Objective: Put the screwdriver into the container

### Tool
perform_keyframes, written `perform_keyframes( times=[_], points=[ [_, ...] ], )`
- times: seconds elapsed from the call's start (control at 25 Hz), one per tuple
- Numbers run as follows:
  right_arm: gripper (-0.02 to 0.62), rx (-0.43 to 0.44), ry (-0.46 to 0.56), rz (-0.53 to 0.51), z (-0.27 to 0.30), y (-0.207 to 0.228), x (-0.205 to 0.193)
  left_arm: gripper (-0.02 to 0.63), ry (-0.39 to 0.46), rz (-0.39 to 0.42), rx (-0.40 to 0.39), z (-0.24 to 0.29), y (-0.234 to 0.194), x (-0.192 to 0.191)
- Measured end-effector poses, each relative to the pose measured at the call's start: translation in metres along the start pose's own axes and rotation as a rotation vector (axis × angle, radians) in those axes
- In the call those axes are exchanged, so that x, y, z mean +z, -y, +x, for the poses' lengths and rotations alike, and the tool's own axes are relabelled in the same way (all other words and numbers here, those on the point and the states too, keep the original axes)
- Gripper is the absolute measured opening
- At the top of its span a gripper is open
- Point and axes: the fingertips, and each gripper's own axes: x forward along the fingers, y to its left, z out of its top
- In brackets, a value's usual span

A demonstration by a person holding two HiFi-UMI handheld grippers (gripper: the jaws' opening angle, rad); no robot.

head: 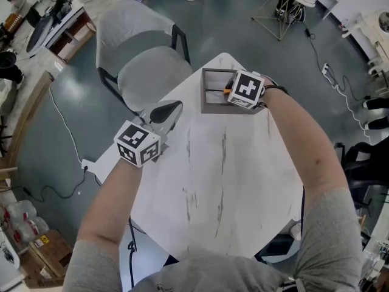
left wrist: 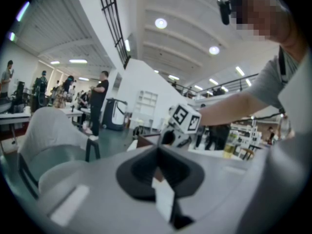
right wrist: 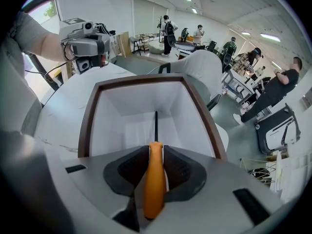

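Two hand-held grippers, listed from the person outward.

Left gripper (left wrist: 158, 165): jaws together on nothing, idle over the white marbled tabletop (head: 231, 181), well left of the container.

Right gripper (right wrist: 155, 162): clamped on the orange-handled, black-shafted screwdriver (right wrist: 154, 194) at the near rim of the brown-rimmed, white-walled square container (right wrist: 86, 130), shaft pointing inside.

Step in hand: insertion (release pending). Next move, as I judge it: lower slightly, then part the jaws.
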Motion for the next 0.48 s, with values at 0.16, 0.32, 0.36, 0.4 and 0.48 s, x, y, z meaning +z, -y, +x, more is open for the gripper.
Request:
perform_keyframes(
  times=[0.16, 0.32, 0.36, 0.4, 0.48],
  points=[
    [0.1, -0.002, 0.022, 0.026, -0.0026, 0.0017, 0.0018, 0.003, 0.004, -0.001, 0.002, -0.0005, 0.0002, 0.0001],
    [0.1, -0.013, 0.031, 0.03, -0.0058, 0.0046, 0.0037, 0.004, 0.006, -0.001, -0.002, 0.0001, 0.0012, 0.0016],
    [0.1, -0.016, 0.032, 0.028, -0.0063, 0.0048, 0.0039, 0.003, 0.006, 0.0, -0.003, 0.0002, 0.0016, 0.002],
    [0.1, -0.018, 0.032, 0.028, -0.0068, 0.005, 0.004, 0.004, 0.006, 0.001, -0.004, 0.0002, 0.0019, 0.0025],
    [0.1, -0.02, 0.033, 0.03, -0.0075, 0.0055, 0.0042, 0.004, 0.006, 0.004, -0.004, 0.0001, 0.002, 0.0035]
  ],
)
